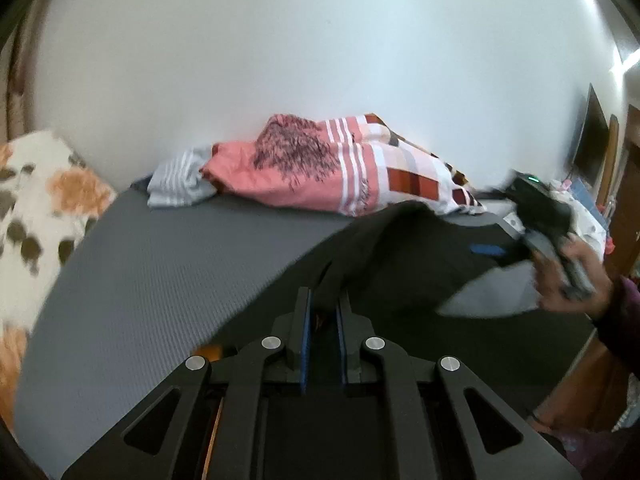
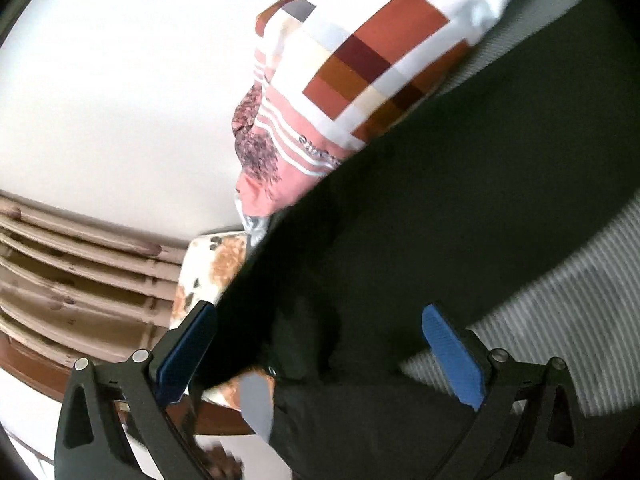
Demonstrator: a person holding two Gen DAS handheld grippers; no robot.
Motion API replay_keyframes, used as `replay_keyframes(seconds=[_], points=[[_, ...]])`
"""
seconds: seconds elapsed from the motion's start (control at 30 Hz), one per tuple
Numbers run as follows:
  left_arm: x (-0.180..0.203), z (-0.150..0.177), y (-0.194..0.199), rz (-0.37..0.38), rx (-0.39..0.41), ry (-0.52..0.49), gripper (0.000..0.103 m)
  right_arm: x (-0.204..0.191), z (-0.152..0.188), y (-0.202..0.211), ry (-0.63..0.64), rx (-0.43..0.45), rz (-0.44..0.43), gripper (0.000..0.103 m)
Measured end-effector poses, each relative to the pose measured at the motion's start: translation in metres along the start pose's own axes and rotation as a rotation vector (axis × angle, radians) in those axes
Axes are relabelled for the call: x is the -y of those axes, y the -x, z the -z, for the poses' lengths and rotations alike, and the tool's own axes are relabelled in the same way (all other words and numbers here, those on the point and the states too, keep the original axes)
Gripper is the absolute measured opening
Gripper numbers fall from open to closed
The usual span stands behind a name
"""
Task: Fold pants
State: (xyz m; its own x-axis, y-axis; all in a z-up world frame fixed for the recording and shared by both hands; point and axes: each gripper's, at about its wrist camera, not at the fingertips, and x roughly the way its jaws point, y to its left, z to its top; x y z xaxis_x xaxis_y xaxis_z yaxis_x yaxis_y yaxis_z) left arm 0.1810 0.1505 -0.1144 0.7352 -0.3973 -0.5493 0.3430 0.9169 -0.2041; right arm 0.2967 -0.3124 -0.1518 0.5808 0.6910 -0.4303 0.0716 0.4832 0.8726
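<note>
Pants [image 1: 404, 252], black, lifted off grey mat [image 1: 160, 272] on bed. Left wrist view: left gripper [image 1: 323, 312] clamped narrow on pants edge, cloth pinched between blue pads. Right gripper [image 1: 548, 216] at far right, blurred, held in hand [image 1: 576, 280]. Pink patterned bedding [image 1: 320, 164] lies against wall. Right wrist view: right gripper [image 2: 320, 344] spread wide, pants [image 2: 420, 240] between fingers, no pinch visible. Patchwork bedding [image 2: 360, 80] beyond pants.

White wall [image 1: 280, 40], grey mat [image 1: 160, 260], pink patchwork bedding [image 1: 320, 164].
</note>
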Motion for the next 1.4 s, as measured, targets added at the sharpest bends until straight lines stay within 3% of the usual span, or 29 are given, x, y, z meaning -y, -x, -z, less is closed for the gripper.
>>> replay_keyframes(seconds=[0.17,0.23,0.27,0.3,0.33,0.47,0.7,0.8,0.97,1.2,1.4], points=[[0.009,0.036,0.010,0.019,-0.036,0.096,0.012,0.028,-0.032,-0.035,-0.156,-0.040,-0.049,0.103],[0.009,0.046,0.008,0.008,-0.052,0.113,0.012,0.035,-0.042,-0.051,-0.170,-0.067,-0.019,0.094],[0.007,0.049,0.004,0.012,-0.062,0.128,0.012,0.038,-0.044,-0.053,-0.168,-0.066,0.015,0.060],[0.007,0.052,0.003,0.009,-0.068,0.134,0.012,0.042,-0.046,-0.057,-0.167,-0.072,0.059,0.015],[0.006,0.054,0.001,0.001,-0.072,0.134,0.013,0.043,-0.047,-0.060,-0.162,-0.090,0.081,0.006],[-0.001,0.057,0.004,-0.042,-0.071,0.134,0.013,0.027,-0.023,-0.041,-0.037,-0.056,0.125,0.008],[-0.037,0.065,0.017,-0.121,-0.075,0.202,0.014,-0.003,0.073,0.024,0.082,-0.040,0.096,0.008],[-0.041,0.077,0.017,-0.152,-0.103,0.204,0.014,0.008,0.114,0.045,0.059,-0.067,0.091,0.007],[-0.041,0.100,0.013,-0.205,-0.156,0.175,0.014,0.048,0.165,0.038,0.019,-0.145,0.154,0.007],[-0.045,0.119,0.016,-0.256,-0.176,0.191,0.017,0.069,0.202,0.036,0.007,-0.193,0.185,0.007],[-0.053,0.124,0.037,-0.296,-0.160,0.217,0.018,0.063,0.211,0.034,0.020,-0.207,0.193,0.006]])
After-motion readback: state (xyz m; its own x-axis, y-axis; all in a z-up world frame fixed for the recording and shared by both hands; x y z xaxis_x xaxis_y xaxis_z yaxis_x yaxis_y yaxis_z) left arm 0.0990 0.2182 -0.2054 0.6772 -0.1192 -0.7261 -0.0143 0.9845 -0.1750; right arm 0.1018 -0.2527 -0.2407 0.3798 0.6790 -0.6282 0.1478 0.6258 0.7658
